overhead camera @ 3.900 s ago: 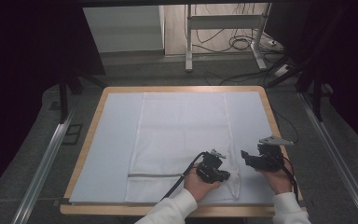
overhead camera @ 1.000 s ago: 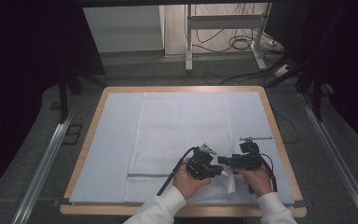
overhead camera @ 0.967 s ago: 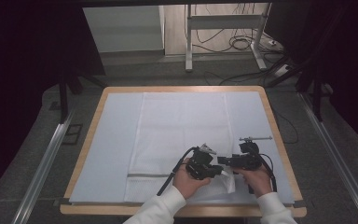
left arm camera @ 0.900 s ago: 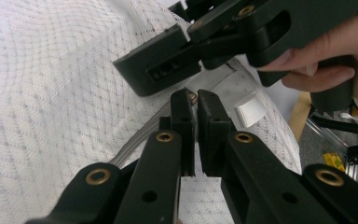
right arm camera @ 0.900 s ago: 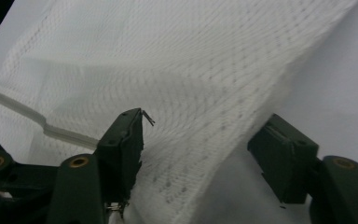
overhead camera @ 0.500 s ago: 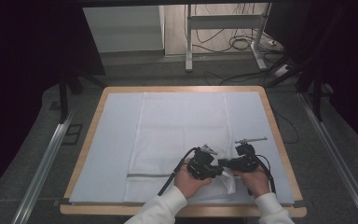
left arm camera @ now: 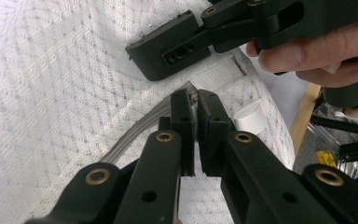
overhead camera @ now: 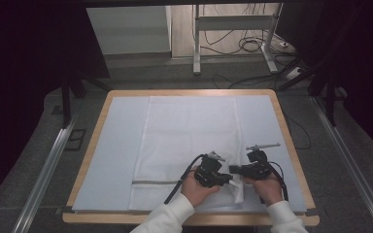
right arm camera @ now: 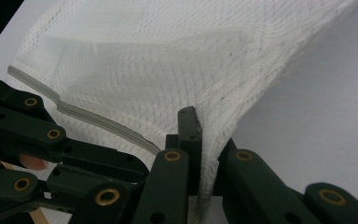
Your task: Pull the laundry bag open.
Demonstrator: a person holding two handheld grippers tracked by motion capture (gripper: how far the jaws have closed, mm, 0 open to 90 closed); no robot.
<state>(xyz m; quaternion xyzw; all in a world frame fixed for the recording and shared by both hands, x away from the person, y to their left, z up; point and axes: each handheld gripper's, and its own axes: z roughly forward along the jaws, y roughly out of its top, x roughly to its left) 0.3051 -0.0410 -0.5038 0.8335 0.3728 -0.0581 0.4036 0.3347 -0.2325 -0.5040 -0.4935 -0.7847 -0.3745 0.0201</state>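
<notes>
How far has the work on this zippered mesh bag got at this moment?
Done: the white mesh laundry bag lies flat on the table. In hand: the left gripper is shut on the zipper pull at the end of the grey zipper; the right gripper, whose fingers have just been closing, pinches the mesh edge beside it. Left, by the look of it: sliding the zipper along.

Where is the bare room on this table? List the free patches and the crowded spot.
Free: the blue mat left of the mesh bag, and the strip between the bag and the table's right rim. Crowded: the near right corner, where left tool and right tool both clamp the bag.
</notes>
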